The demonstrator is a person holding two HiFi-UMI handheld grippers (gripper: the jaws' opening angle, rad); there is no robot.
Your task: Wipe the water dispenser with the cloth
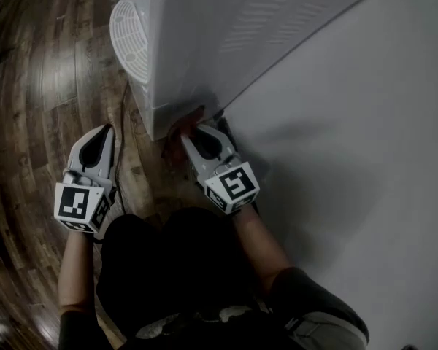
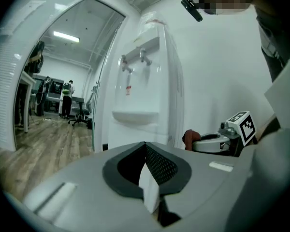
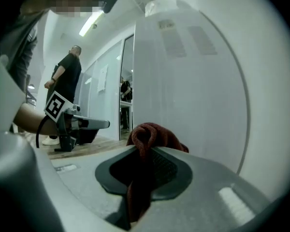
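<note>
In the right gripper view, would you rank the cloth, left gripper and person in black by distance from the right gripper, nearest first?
1. cloth, clamped in its jaws.
2. left gripper, low at left.
3. person in black, background, upper left.

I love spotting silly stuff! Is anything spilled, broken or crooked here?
Nothing stands out. The water dispenser stands straight, no puddle shows on the wooden floor, and the red cloth is just bunched in the right tongs near the dispenser's bottom corner.
</note>
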